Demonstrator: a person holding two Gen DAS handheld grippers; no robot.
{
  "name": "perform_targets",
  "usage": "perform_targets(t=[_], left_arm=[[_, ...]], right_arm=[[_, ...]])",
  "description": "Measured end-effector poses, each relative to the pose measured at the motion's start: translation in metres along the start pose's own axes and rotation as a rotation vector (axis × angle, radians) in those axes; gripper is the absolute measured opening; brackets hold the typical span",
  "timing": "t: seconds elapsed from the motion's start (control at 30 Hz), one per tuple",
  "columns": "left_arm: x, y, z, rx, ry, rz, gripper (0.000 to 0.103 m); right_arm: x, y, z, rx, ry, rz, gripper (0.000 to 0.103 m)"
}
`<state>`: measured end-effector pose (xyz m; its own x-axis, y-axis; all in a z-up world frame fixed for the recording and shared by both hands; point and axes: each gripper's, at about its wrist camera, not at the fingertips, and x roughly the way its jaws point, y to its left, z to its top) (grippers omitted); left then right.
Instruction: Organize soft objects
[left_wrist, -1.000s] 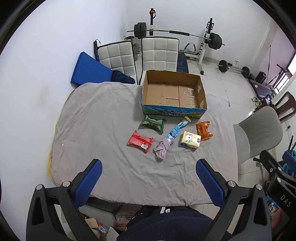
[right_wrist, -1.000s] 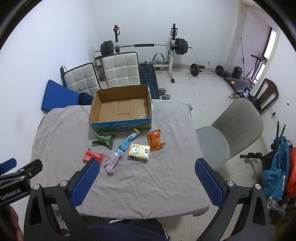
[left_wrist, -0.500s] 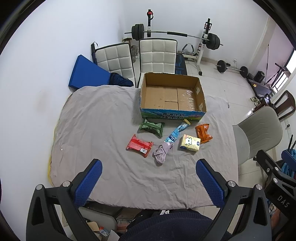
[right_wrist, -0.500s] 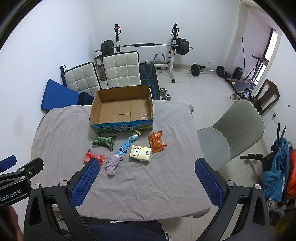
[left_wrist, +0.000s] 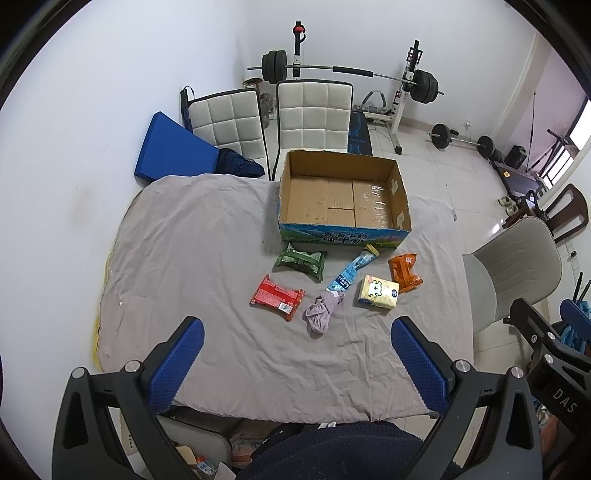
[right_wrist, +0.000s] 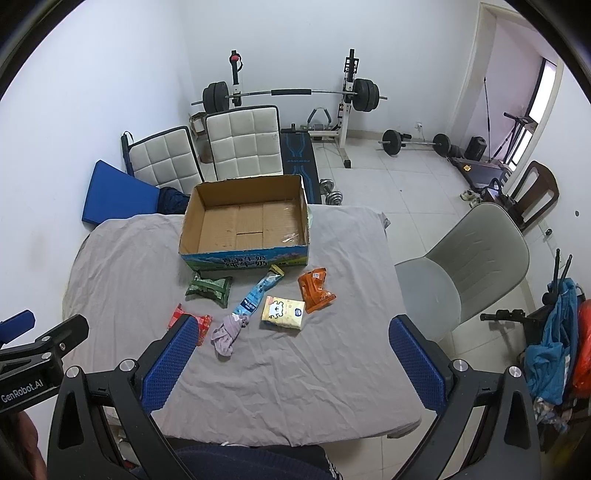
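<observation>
An empty cardboard box (left_wrist: 343, 195) (right_wrist: 245, 221) stands at the far side of a table under a grey cloth (left_wrist: 184, 251) (right_wrist: 129, 266). In front of it lie a green packet (left_wrist: 301, 260) (right_wrist: 208, 288), a red packet (left_wrist: 277, 297) (right_wrist: 201, 323), a blue tube packet (left_wrist: 351, 269) (right_wrist: 258, 291), a mauve cloth (left_wrist: 323, 312) (right_wrist: 227, 332), a yellow tissue pack (left_wrist: 378, 291) (right_wrist: 283, 314) and an orange packet (left_wrist: 404, 271) (right_wrist: 314, 290). My left gripper (left_wrist: 295, 363) and right gripper (right_wrist: 291, 363) are open and empty, high above the near table edge.
Two white padded chairs (left_wrist: 314, 110) and a blue mat (left_wrist: 170, 151) stand behind the table. A grey chair (right_wrist: 461, 269) is at the right. A barbell rack (right_wrist: 291, 96) and weights are at the back.
Both grippers have drifted slightly forward, toward the table; the objects sit a little nearer in view. Nothing on the table has moved.
</observation>
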<state>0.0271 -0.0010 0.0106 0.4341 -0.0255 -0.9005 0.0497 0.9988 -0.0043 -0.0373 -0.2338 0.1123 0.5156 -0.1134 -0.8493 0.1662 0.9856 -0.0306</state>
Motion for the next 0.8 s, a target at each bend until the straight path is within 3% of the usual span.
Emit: perform_targets(t=[0.8], left_arm=[[-0.0077, -0.0004, 0.0004, 0.002, -0.032, -0.007, 0.103]], right_arm=[[-0.0039, 0.0030, -0.0001, 0.012, -0.027, 0.001, 0.103]])
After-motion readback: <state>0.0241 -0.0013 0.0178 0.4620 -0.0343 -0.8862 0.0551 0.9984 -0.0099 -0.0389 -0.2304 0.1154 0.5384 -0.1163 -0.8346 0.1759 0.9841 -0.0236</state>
